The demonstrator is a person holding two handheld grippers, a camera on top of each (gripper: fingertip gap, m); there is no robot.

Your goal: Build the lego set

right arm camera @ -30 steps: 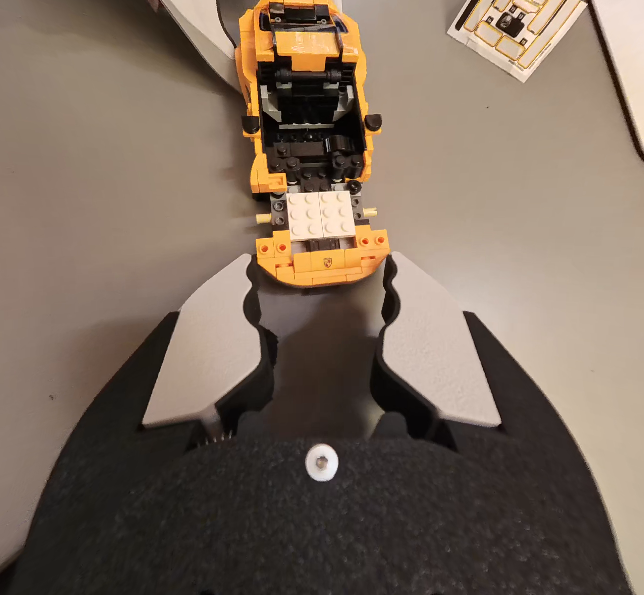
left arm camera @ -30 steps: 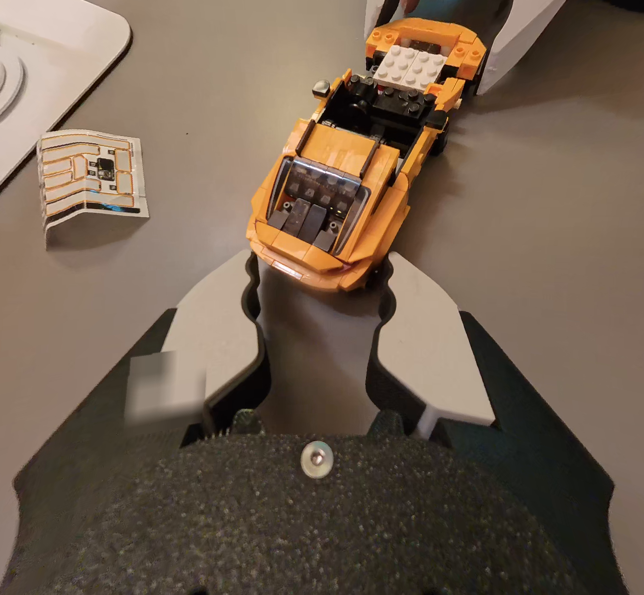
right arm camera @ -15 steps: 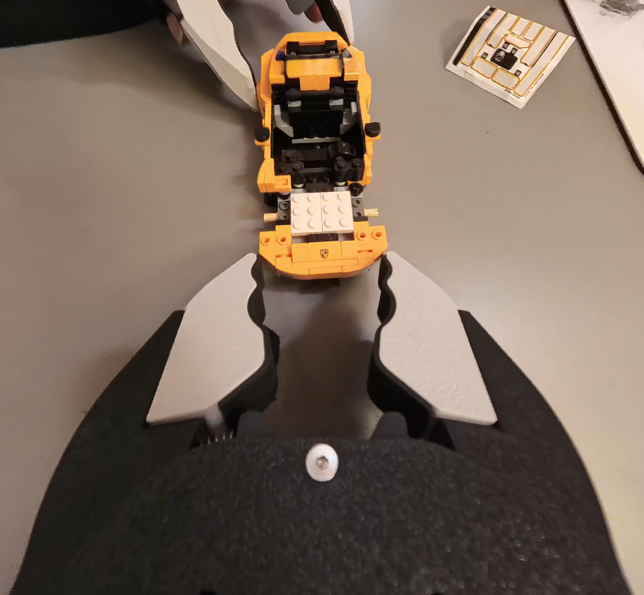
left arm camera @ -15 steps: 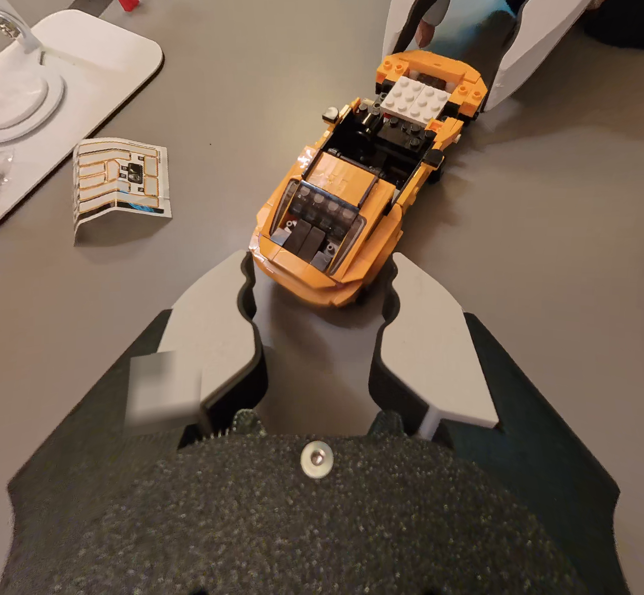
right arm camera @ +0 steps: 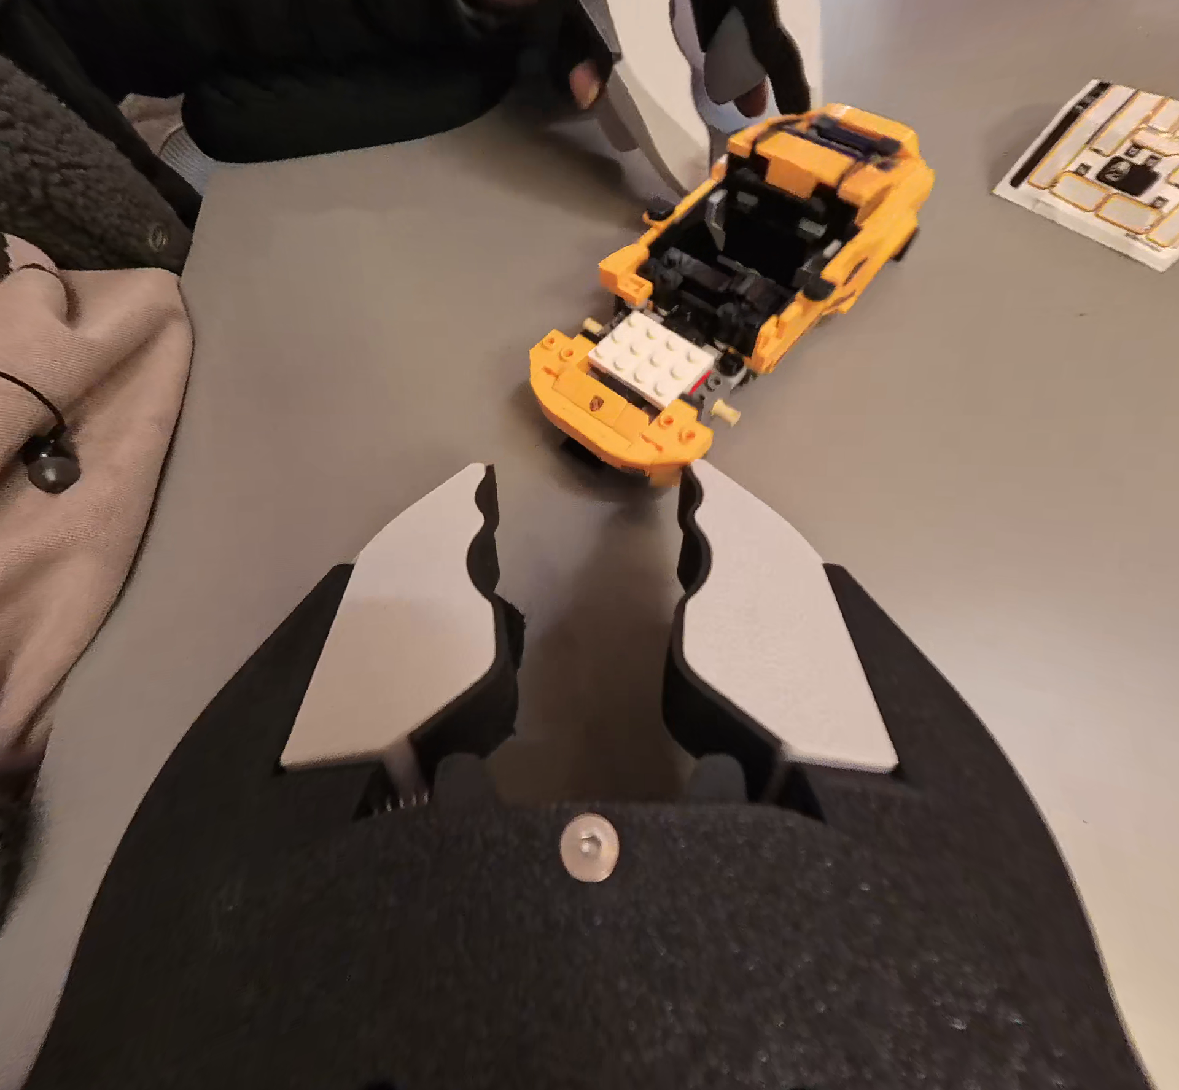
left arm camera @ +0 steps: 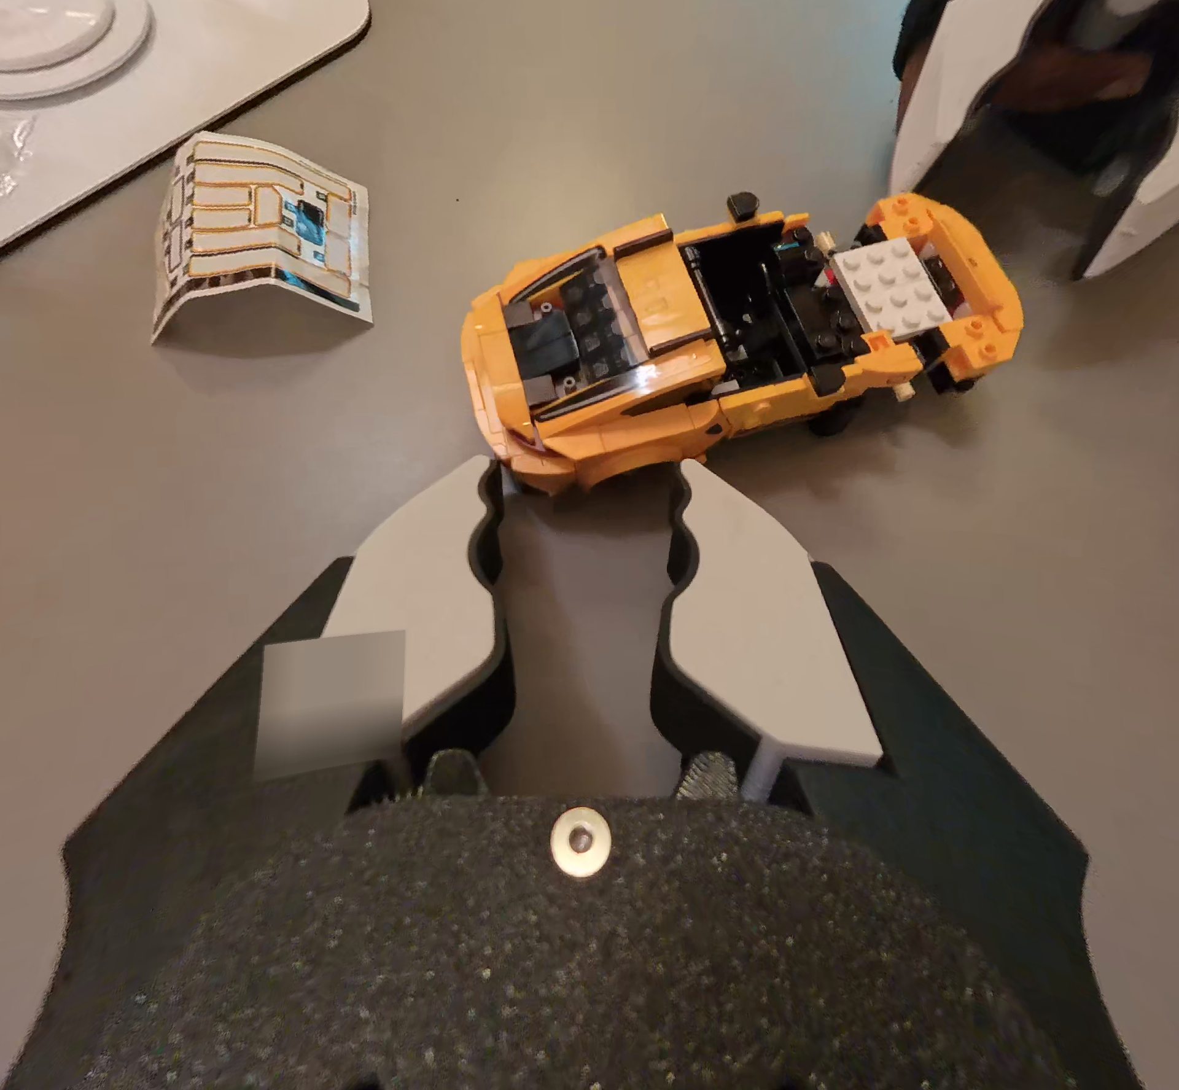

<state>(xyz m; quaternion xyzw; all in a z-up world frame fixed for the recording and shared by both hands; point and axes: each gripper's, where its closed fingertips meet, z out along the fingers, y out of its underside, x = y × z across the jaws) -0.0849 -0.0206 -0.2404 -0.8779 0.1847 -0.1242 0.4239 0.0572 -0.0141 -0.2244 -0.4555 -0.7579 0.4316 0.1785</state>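
Observation:
An orange lego car (left arm camera: 644, 319), roofless and without wheels, lies on the grey table. A white studded plate (left arm camera: 887, 287) sits on one end. My left gripper (left arm camera: 587, 472) is open, and the car's dark-slatted end lies just beyond its tips, close to the left fingertip (left arm camera: 472, 485). In the right wrist view the car (right arm camera: 848, 185) angles away to the upper right. My right gripper (right arm camera: 587, 479) is open and empty, and its right fingertip (right arm camera: 702, 485) is beside the end with the white plate (right arm camera: 651, 364).
A curled sticker sheet (left arm camera: 261, 236) lies left of the car and also shows in the right wrist view (right arm camera: 1104, 172). A white tray (left arm camera: 191, 38) sits at the far left. Dark sleeves (right arm camera: 287, 38) and beige clothing (right arm camera: 76, 421) lie along the table edge.
The car has turned on the table and now lies crosswise to my left gripper instead of pointing away. My right gripper has shifted left of the car's end. Both grippers stay open.

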